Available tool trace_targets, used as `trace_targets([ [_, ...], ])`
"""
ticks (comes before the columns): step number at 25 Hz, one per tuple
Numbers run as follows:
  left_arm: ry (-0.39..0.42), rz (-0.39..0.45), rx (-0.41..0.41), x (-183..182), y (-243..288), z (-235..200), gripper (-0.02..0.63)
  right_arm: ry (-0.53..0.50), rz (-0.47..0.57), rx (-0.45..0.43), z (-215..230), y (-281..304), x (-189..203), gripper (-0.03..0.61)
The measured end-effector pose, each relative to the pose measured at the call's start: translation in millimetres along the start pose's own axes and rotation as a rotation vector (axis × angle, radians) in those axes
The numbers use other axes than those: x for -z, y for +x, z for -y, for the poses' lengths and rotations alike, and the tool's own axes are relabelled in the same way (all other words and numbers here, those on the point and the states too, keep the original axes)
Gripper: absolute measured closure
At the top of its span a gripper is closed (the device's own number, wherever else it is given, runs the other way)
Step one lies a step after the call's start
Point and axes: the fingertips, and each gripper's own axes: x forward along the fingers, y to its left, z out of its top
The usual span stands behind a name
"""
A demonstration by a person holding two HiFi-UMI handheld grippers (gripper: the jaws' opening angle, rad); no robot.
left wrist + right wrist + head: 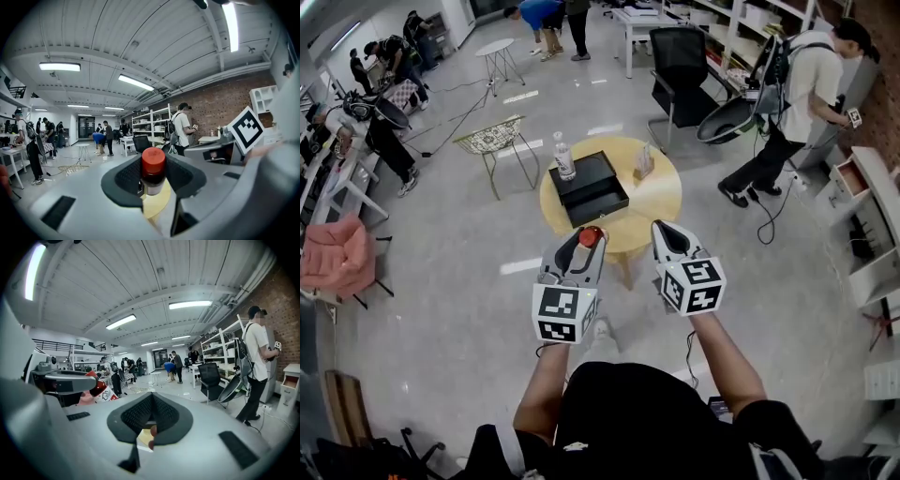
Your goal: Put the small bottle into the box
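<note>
Left tool (587,242) clamps small bottle (153,165) (body mostly hidden); right tool (151,401) closed, empty.

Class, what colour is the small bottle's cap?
Red: the cap shows best in the left gripper view.

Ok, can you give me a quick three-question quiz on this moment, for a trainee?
1. True or false: the left tongs are shut on the small bottle with the red cap.
2. Which describes the right tongs? A) gripping a clear water bottle; B) shut with nothing between them; C) spread wide open.
3. Fill in the blank: the black box stands on a round ____ table.

Key: 1 true; 2 B; 3 yellow.
</note>
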Motion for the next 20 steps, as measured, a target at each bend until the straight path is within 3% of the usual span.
trace_targets([
  [8, -0.001, -0.028, 0.045, -7, 59, -47, 0.465, 0.023, -0.026, 0.038, 22, 65, -15, 0.577],
  [20, -0.019, -0.038, 0.094, -6, 118, -130, 0.465, 0.025, -0.052, 0.080, 20, 162, -29, 0.577],
])
